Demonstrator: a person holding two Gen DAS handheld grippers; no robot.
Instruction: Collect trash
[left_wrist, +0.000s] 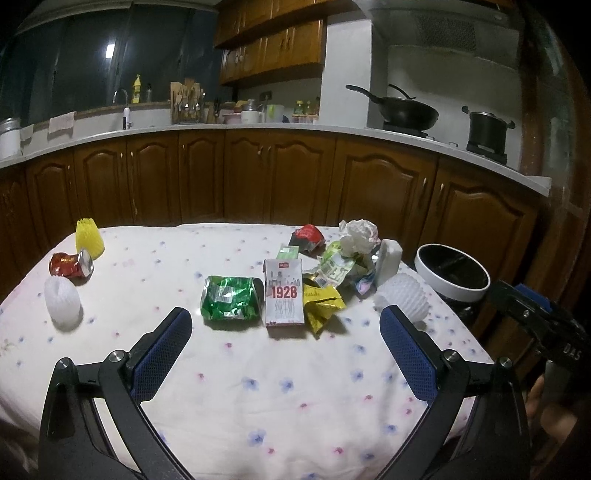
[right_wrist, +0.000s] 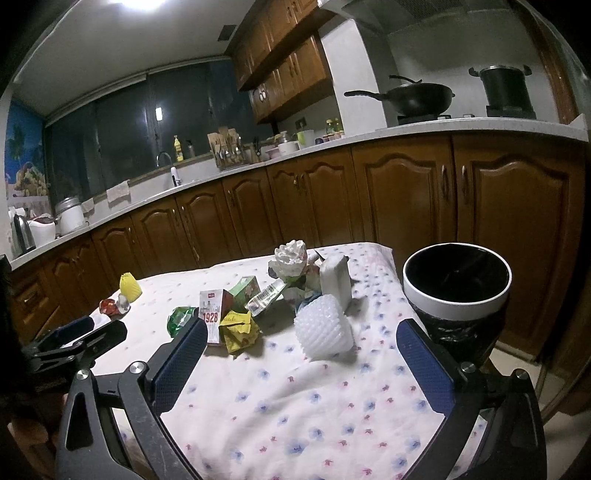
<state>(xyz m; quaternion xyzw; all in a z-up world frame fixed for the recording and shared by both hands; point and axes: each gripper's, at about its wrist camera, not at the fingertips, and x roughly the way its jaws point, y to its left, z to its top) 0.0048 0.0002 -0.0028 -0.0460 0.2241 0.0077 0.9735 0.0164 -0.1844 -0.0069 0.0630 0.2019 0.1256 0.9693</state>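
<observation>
Left wrist: crushed green can (left_wrist: 231, 302), dented.

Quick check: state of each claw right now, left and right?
Left claw: open, holding nothing, above the tablecloth.
Right claw: open, holding nothing.

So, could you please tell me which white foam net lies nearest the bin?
The white foam net at the table's right edge, beside the bin; the other lies far left.

Dim, lit by a ceiling lamp (right_wrist: 140, 3) glaring overhead, soft shadows beyond the jaws, heavy fisheye bending and dark corners.
</observation>
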